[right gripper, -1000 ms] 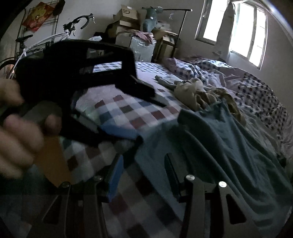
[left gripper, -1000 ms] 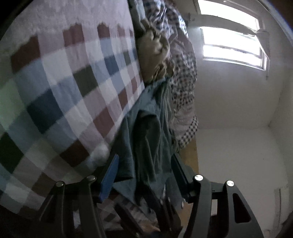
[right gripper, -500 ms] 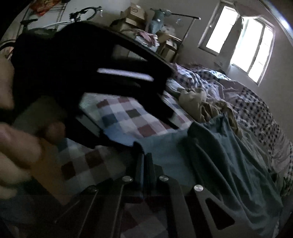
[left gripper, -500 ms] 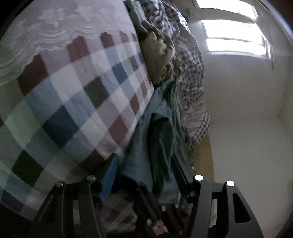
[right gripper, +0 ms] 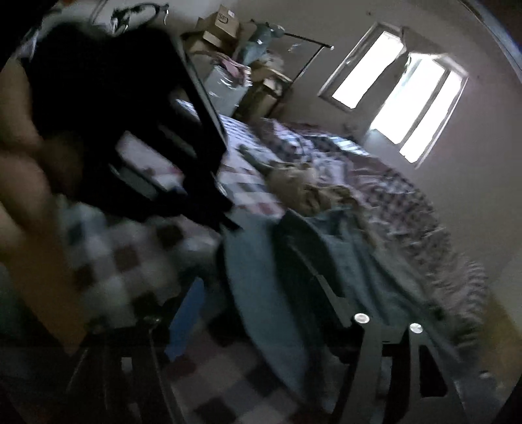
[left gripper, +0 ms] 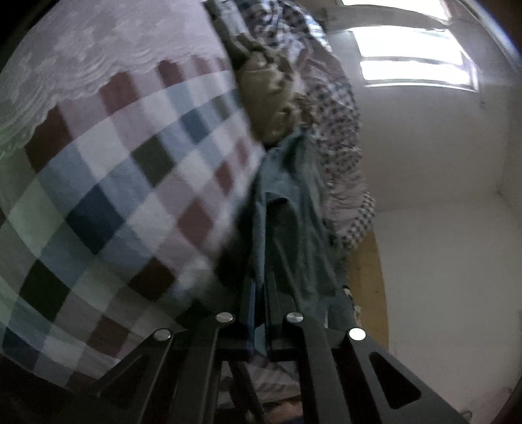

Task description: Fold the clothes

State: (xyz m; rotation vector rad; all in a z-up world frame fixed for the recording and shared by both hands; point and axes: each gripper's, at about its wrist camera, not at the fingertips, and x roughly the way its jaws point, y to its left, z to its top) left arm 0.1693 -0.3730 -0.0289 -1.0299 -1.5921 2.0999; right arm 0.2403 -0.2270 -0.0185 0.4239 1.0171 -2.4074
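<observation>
My bed point(right gripper: 228, 385) under a checked cover, teal garment point(right gripper: 261, 293) rumpled directly on it, tan clothes point(right gripper: 303, 192) heaped just beyond the garment, a small-check quilt point(right gripper: 391, 195), I think, bunched beside them.

Checked bedspread point(left gripper: 137, 182) on bed; cardboard boxes point(right gripper: 222, 26) beside bright window point(right gripper: 398, 98).

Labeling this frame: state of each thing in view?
left gripper: shut on teal garment
right gripper: fingers opening, garment between them, unpinched
teal garment: crumpled, unfolded, on checkered bedspread
beige garment: bunched heap on bed
checkered bedspread: spread flat
</observation>
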